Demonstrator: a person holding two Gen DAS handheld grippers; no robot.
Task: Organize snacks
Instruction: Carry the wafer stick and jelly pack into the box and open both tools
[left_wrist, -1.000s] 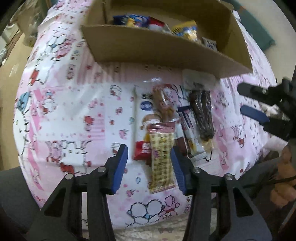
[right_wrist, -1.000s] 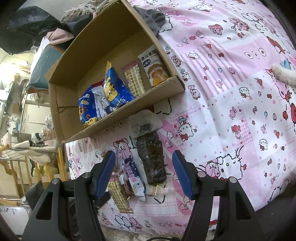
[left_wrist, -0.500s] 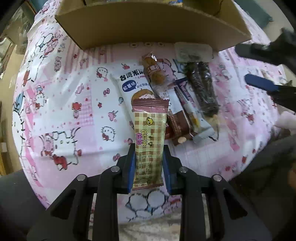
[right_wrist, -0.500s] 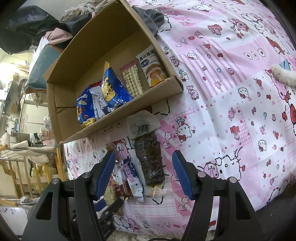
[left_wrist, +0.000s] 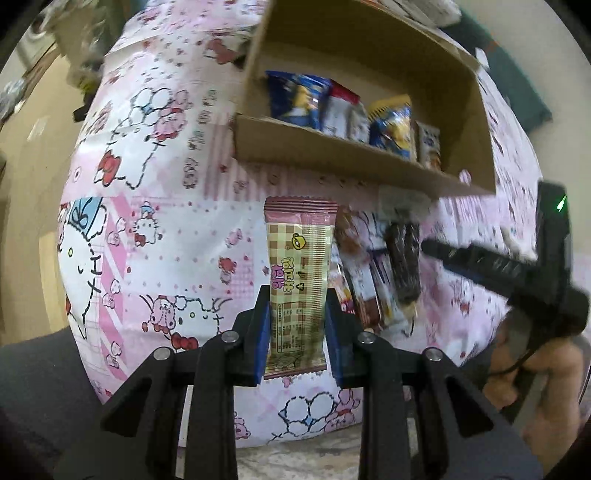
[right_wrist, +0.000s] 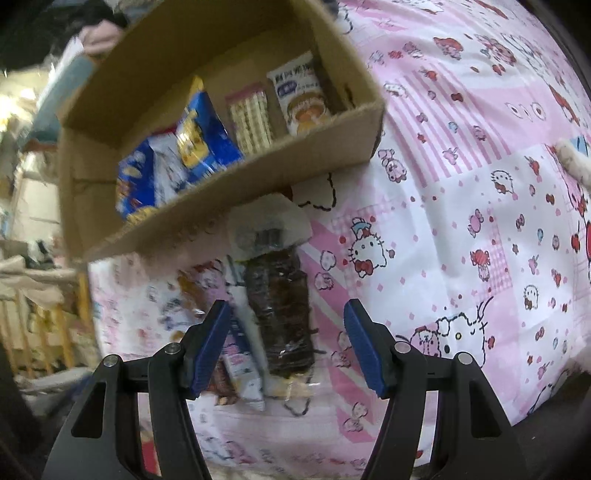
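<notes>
A pink cartoon-print sheet covers the surface; clutter at its 9 o'clock edge is blurred. At 12 o'clock an open cardboard box holds blue bags, a checked bar and a white packet. Below it, loose snacks lie beside a dark pack. The left gripper pinches a checked wafer above the sheet. The right gripper is spread, empty, over the dark pack.

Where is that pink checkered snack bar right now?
In the left wrist view, the pink checkered snack bar is clamped in the left gripper, lifted above the bedsheet, just below the cardboard box.
</notes>
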